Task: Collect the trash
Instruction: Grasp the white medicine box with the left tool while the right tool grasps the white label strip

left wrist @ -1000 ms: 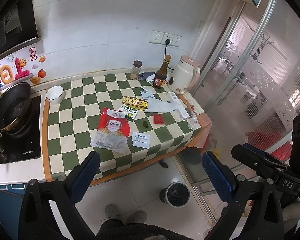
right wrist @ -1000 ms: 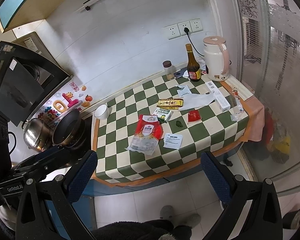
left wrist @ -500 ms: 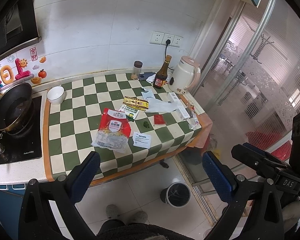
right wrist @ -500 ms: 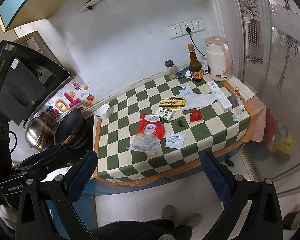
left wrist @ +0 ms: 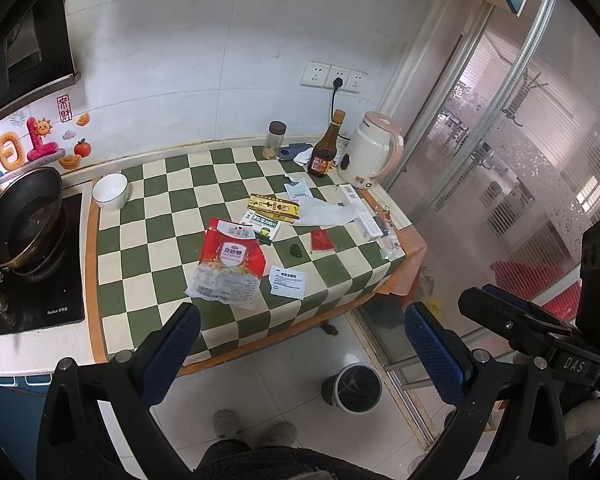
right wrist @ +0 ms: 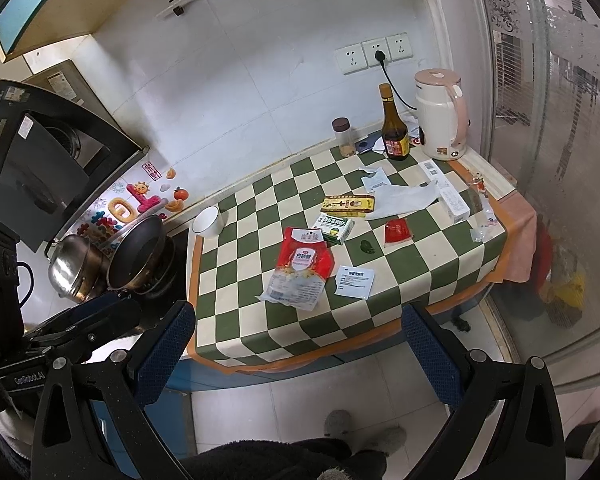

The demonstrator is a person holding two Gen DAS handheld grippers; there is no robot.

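Trash lies on the green-and-white checked counter (left wrist: 160,248): a red-and-clear sugar bag (left wrist: 230,266) (right wrist: 302,268), a white leaflet (left wrist: 287,282) (right wrist: 355,282), a red sachet (left wrist: 322,239) (right wrist: 397,232), a green-white box (left wrist: 262,227) (right wrist: 336,226), a yellow packet (left wrist: 274,206) (right wrist: 348,205), a white tissue (left wrist: 326,213) (right wrist: 404,198) and a small green scrap (left wrist: 295,250). A dark bin (left wrist: 354,388) stands on the floor. My left gripper (left wrist: 300,352) and right gripper (right wrist: 296,356) are open and empty, held back from the counter's front edge.
A white bowl (left wrist: 110,191), a spice jar (left wrist: 275,140), a brown bottle (left wrist: 326,152) and a white kettle (left wrist: 370,156) stand at the back. A wok (left wrist: 22,216) sits on the hob at left. A glass sliding door (left wrist: 520,160) is on the right.
Both grippers have drawn slightly back and up; the counter looks a little farther away. Nothing on the counter has moved.
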